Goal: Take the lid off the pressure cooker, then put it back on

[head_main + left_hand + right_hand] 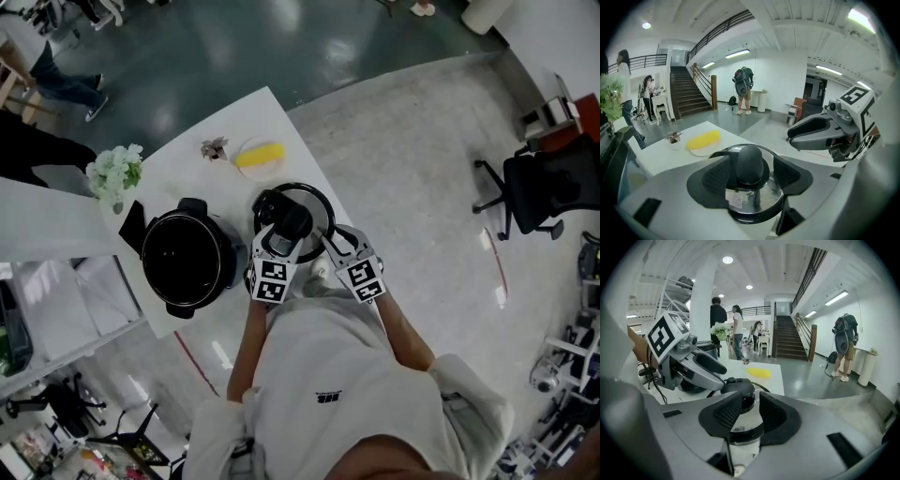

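Left tongs (751,171) clamp the black knob (750,161) of the pressure cooker lid (757,199), just beside the open pot (187,258) on the desk (183,169). Right tongs (749,411), narrowly apart, straddle the lid's near rim, pinching nothing.

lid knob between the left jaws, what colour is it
The lid knob is black, with a dull finish. It shows best in the left gripper view.

Lid (761,194) is shiny polished metal, mirror-ish, with a matt black plastic knob (750,164). Pot (187,258) looks glossy black. Tabletop (187,169) is smooth matt white. Left gripper (750,176) is matt grey plastic, pads (712,176) ribbed black rubbery stuff. Floor (403,159) looks speckled and polished.
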Available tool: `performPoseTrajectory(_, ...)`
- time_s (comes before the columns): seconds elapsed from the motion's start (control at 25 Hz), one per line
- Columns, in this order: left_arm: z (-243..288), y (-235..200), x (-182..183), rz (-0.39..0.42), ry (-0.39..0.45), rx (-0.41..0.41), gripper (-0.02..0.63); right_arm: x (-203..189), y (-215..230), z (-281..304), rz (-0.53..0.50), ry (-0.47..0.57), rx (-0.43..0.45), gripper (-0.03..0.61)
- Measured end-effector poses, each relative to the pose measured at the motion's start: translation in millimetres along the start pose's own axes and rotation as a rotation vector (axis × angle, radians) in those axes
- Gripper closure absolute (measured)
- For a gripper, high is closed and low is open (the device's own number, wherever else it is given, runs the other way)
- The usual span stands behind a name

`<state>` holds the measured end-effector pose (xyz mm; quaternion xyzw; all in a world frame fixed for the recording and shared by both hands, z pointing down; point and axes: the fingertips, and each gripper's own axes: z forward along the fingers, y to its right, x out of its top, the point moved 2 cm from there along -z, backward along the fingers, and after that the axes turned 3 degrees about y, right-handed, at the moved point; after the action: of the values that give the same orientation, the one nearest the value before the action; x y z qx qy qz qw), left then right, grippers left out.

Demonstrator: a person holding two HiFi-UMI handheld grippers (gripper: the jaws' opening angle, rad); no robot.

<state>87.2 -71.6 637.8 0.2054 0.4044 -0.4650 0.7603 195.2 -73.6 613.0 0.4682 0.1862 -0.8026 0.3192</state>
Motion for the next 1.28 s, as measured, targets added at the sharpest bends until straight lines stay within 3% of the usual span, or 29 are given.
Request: performPoseTrajectory(1.28,77,-5,-20,0.048,-0.21,-0.066,0.276,-14,32,28,0.048,-0.073,0.012,0.459)
